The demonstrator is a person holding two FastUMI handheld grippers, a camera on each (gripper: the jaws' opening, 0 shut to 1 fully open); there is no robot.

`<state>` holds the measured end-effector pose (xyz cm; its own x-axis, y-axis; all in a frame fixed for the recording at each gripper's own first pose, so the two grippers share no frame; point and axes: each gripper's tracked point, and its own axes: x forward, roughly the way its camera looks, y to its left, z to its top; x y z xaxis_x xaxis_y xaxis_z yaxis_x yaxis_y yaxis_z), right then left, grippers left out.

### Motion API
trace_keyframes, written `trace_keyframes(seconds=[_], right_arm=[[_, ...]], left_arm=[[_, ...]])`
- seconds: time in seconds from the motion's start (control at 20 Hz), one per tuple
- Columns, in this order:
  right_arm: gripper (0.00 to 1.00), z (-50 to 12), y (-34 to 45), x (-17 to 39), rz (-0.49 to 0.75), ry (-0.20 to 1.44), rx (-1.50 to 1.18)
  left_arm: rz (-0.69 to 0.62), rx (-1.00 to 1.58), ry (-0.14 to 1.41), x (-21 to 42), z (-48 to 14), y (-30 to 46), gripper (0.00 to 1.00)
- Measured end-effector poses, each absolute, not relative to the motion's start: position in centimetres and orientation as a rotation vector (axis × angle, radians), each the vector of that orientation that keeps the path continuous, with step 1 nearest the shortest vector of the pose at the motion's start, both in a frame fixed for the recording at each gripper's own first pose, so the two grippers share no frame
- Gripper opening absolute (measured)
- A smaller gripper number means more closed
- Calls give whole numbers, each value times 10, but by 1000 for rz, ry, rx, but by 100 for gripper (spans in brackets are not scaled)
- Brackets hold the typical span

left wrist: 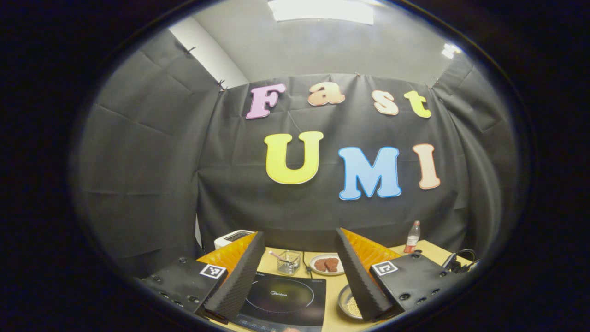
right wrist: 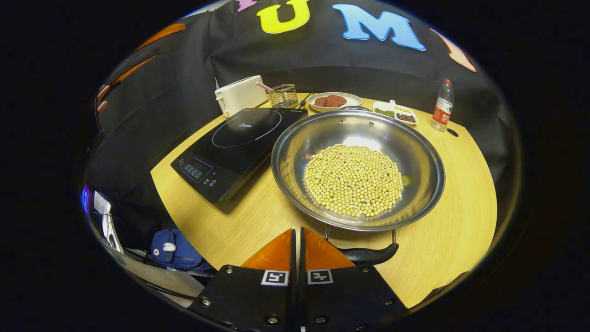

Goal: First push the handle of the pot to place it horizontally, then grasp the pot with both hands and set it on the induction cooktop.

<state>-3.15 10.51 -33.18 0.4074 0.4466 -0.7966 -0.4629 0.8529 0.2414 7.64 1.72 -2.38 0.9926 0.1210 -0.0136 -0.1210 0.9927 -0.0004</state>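
1. Big shiny steel pot [right wrist: 415, 152] sits on the round wooden table [right wrist: 461, 230], with a heap of pale yellow beans [right wrist: 353, 180] in it.
2. Its black handle [right wrist: 368, 254] on the near side lies level, just right of the right gripper [right wrist: 298, 240], whose fingers are pressed together on nothing.
3. Black induction cooktop [right wrist: 239, 143] sits just left of the pot.
4. Behind the cooktop: a white toaster [right wrist: 240, 94].

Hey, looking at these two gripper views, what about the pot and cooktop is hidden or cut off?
- Left gripper view: the pot shows as a sliver, hidden behind a finger of the left gripper.
- Left gripper view: the induction cooktop is cut by the lower edge and a finger.
- Right gripper view: the right gripper hides one end of the near handle.
- Right gripper view: the far handle sits behind the rim.
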Motion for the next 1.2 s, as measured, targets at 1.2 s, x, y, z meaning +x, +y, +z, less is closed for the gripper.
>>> trace_keyframes(seconds=[1.2], right_arm=[[1,-345,2,-1,317,1157,-168]], left_arm=[[38,-40,15,115,-32,2,100]])
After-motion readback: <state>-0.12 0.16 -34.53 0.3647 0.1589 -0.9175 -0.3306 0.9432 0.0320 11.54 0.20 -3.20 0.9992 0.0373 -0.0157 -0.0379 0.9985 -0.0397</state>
